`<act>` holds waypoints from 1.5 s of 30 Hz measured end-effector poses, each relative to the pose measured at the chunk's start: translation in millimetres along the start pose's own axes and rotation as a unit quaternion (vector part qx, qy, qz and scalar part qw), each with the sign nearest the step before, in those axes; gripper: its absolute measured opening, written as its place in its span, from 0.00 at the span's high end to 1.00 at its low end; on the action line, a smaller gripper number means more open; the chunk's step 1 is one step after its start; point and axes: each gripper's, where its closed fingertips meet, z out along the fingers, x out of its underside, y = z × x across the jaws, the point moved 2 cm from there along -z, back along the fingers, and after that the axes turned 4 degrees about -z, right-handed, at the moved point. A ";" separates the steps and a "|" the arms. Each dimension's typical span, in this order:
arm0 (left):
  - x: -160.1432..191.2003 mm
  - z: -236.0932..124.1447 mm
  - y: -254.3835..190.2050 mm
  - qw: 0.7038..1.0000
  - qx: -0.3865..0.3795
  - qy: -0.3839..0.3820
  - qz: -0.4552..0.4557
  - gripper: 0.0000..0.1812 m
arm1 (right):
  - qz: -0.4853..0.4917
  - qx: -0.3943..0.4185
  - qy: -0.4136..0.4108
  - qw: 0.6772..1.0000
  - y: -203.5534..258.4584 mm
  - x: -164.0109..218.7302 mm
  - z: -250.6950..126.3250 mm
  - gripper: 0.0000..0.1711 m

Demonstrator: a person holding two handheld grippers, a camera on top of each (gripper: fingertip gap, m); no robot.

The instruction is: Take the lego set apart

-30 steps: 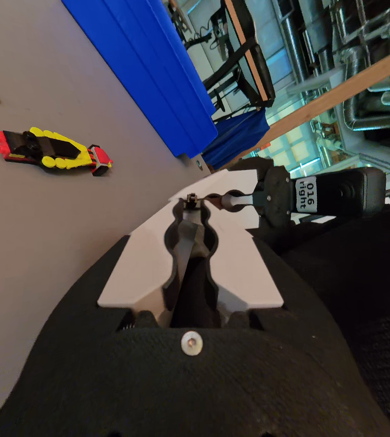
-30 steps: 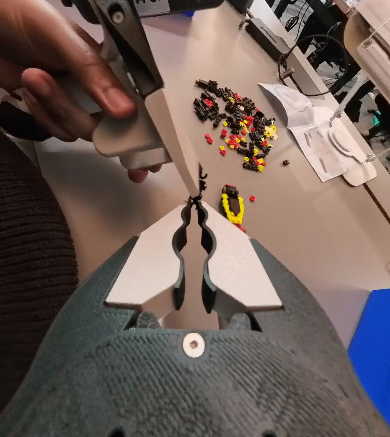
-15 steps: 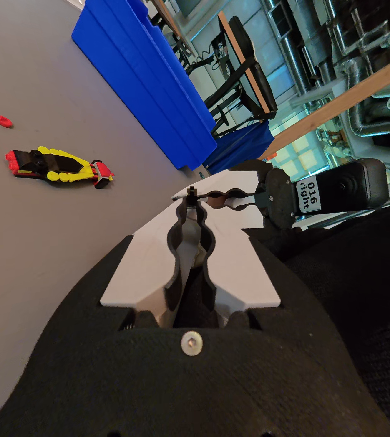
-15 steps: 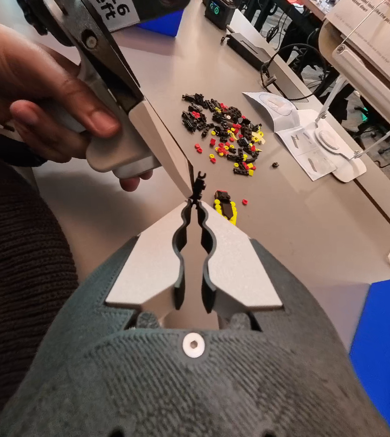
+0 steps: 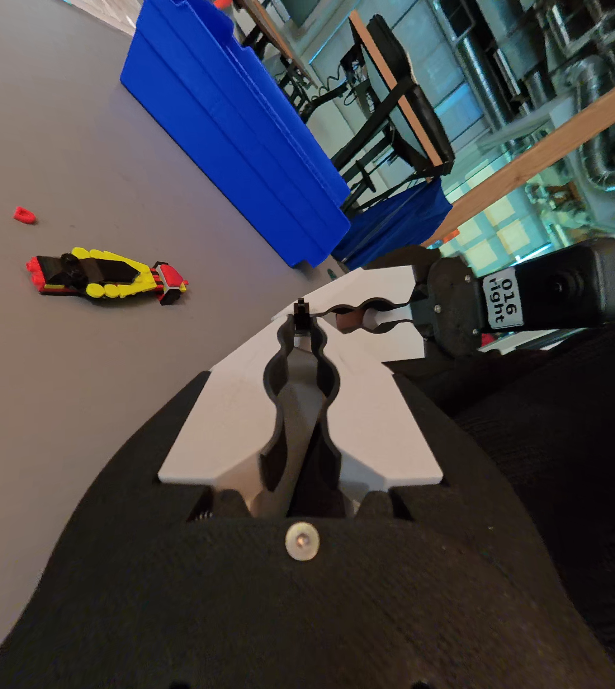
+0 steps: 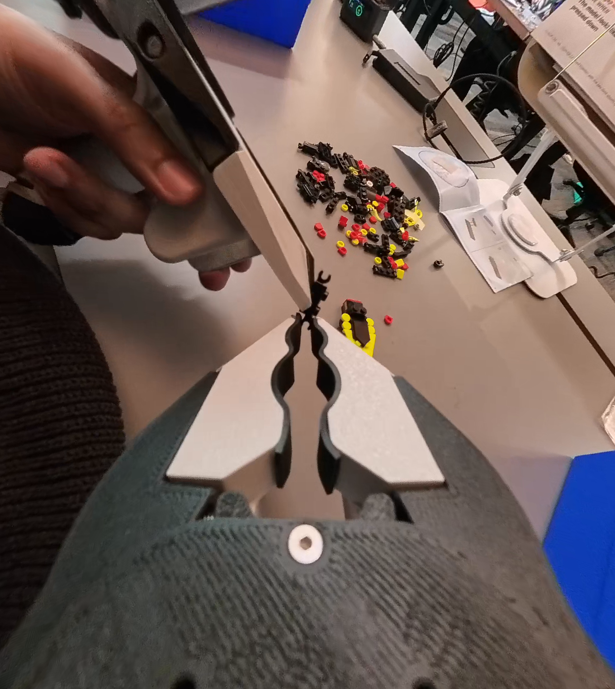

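A small black lego part (image 6: 319,292) is held in the air between both grippers, whose tips meet at a right angle. My right gripper (image 6: 306,321) is shut on its lower end. My left gripper (image 5: 301,323) is shut on the same black part (image 5: 301,308). The left gripper (image 6: 304,302) comes in from the upper left in the right wrist view, held by a hand (image 6: 75,149). The right gripper (image 5: 320,316) comes in from the right in the left wrist view. The yellow, black and red lego model (image 5: 106,277) lies flat on the grey table (image 5: 75,373), also seen in the right wrist view (image 6: 358,329).
A pile of loose black, red and yellow pieces (image 6: 367,208) lies beyond the model. One red piece (image 5: 24,215) lies near the model. A blue bin (image 5: 231,123) stands to the side. An instruction booklet (image 6: 481,227) and a white stand base (image 6: 537,238) are at the right. Both grippers' tips are close together, under 4 cm apart. The red piece (image 5: 24,215) is about 15 cm from both grippers' fingertips. My right wrist view (image 6: 388,320) looks at it from another angle.
Both grippers stay shut on the black part and have shifted and turned slightly together. The model on the table has not moved.
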 end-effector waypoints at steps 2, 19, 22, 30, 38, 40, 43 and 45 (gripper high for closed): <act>0.2 0.3 0.0 1.000 -0.013 0.001 0.021 0.97 | 0.000 -0.002 0.002 1.000 0.6 0.5 0.2 0.98; 2.6 -0.9 -5.2 0.994 -0.042 0.028 0.096 0.96 | 0.124 -0.063 -0.031 0.990 -1.7 -1.7 -3.3 0.98; 3.9 -0.1 -6.2 0.992 -0.046 0.036 0.111 0.96 | 0.126 -0.059 -0.031 0.990 -3.8 -1.2 -4.3 0.98; 30.8 11.3 -22.2 0.991 -0.010 0.086 0.099 0.99 | 0.182 0.030 -0.035 0.982 -58.8 21.9 -22.1 1.00; 12.2 2.0 -7.1 0.999 0.016 0.046 -0.001 1.00 | 0.183 -0.070 -0.121 0.973 -32.8 6.3 -21.5 1.00; 10.5 0.5 -5.3 0.999 0.027 0.041 -0.023 1.00 | 0.245 -0.122 -0.148 0.950 -25.2 -2.6 -21.0 0.91; 9.2 -0.5 -3.8 0.998 0.033 0.038 -0.039 1.00 | 0.334 -0.175 -0.188 0.907 -25.7 -9.7 -24.0 0.85; 9.1 -0.4 -3.3 0.998 0.031 0.037 -0.034 1.00 | 0.369 -0.205 -0.195 0.885 -25.0 -9.8 -24.7 0.83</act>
